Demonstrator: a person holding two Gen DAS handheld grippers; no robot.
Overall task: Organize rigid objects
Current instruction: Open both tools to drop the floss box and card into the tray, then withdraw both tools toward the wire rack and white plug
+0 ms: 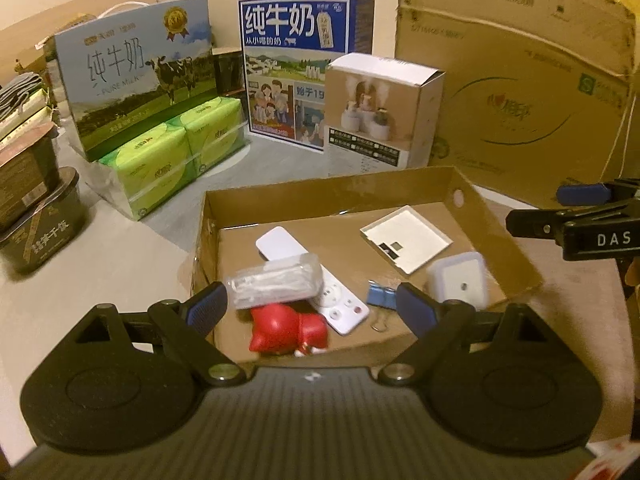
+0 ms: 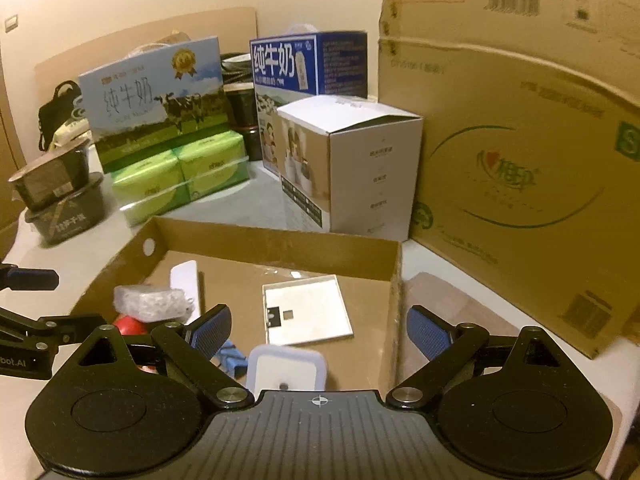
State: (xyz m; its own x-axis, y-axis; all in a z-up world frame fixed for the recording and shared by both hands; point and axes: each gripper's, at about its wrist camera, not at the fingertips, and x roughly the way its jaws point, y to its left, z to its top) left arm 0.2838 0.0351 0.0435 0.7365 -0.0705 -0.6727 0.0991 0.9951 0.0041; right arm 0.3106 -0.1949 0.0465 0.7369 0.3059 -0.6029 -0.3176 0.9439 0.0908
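Observation:
A shallow cardboard tray [image 1: 500, 236] [image 2: 256, 246] holds several small items. Inside lie a red toy figure [image 1: 288, 330], a clear box of white bits [image 1: 274, 284] [image 2: 150, 300], a white power strip [image 1: 344, 308], a blue binder clip [image 1: 380, 296], a white square plug [image 1: 458, 280] [image 2: 286, 372] and a flat white plate [image 1: 406, 238] [image 2: 306, 308]. My left gripper [image 1: 312, 310] hangs open above the tray's near edge, nothing between its fingers. My right gripper [image 2: 320, 334] is open too, over the tray's right wall, and shows at the right edge of the left wrist view [image 1: 580, 216].
Behind the tray stand two milk cartons [image 1: 136, 80] [image 1: 296, 64], green tissue packs [image 1: 176, 148], a white humidifier box [image 1: 380, 112] [image 2: 360, 168] and a big cardboard box [image 1: 520, 80] [image 2: 520, 140]. Dark food tubs [image 1: 36, 208] [image 2: 60, 196] are stacked at the left.

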